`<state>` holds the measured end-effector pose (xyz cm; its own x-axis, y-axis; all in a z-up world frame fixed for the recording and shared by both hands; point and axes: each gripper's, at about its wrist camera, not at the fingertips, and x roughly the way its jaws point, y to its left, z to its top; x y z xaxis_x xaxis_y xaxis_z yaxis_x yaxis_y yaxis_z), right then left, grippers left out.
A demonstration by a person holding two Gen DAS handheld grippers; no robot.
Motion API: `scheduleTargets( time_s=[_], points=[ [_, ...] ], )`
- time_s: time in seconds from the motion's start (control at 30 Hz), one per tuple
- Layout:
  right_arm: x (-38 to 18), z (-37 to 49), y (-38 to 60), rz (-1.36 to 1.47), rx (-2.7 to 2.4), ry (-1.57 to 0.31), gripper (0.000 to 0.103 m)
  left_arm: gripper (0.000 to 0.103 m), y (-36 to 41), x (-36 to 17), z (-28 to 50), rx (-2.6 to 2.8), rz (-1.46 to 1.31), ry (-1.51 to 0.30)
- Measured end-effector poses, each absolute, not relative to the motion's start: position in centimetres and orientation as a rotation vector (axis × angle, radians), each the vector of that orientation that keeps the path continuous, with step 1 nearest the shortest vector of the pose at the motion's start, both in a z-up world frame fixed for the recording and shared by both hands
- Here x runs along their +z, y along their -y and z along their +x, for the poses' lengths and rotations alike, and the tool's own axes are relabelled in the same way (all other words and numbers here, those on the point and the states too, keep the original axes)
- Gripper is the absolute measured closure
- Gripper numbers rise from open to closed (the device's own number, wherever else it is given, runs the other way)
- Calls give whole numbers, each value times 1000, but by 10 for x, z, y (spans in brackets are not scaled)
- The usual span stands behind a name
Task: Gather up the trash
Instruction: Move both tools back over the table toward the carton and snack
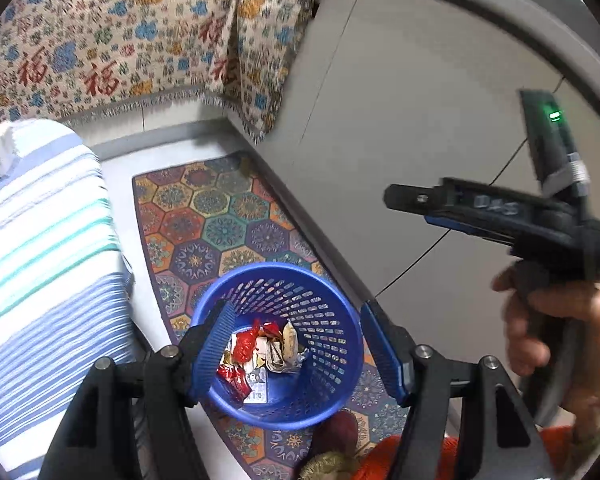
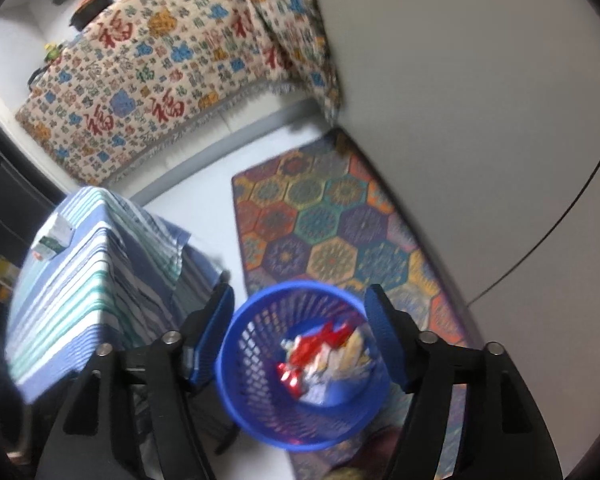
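A blue mesh basket (image 1: 276, 268) (image 2: 236, 336) stands on the floor, at the edge of a patterned rug. Inside it lie crumpled wrappers (image 1: 260, 352) (image 2: 324, 352), red, white and beige. My left gripper (image 1: 296, 306) hovers above the basket, open, with nothing between its blue pads. My right gripper (image 2: 300, 290) is also above the basket, open and empty. In the left wrist view the right gripper (image 1: 396, 198) shows side-on at the right, held by a hand (image 1: 560, 328).
A table under a blue, white and green striped cloth (image 1: 40, 240) (image 2: 92, 280) stands left of the basket, with a small carton (image 2: 52, 238) on it. A colourful hexagon rug (image 1: 220, 216) (image 2: 320, 220) lies beyond. A sofa under a patterned throw (image 1: 120, 40) (image 2: 160, 60) is behind.
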<state>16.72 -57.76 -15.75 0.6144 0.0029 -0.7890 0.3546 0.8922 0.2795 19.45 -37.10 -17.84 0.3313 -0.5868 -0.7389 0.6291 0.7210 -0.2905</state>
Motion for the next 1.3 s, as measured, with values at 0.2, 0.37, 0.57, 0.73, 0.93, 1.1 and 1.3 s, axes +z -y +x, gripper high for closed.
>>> scheduleTargets(
  time_s=[0.2, 0.37, 0.57, 0.73, 0.93, 1.1, 1.3],
  points=[
    [-126, 167, 535, 314, -181, -803, 19, 28, 309, -138, 180, -723, 74, -863],
    [-108, 174, 461, 184, -55, -764, 13, 28, 234, -133, 192, -580, 65, -863],
    [-115, 193, 352, 3, 180, -786, 11, 28, 153, -139, 215, -399, 73, -877],
    [-131, 205, 302, -64, 280, -813, 11, 28, 105, -147, 234, -288, 86, -875],
    [-150, 216, 271, -128, 329, -855, 12, 28, 71, -162, 259, -230, 66, -902],
    [-158, 218, 256, -176, 362, -868, 12, 28, 57, -169, 276, -225, 61, -910],
    [-162, 220, 247, -203, 388, -861, 12, 28, 49, -175, 290, -239, 71, -915]
  ],
)
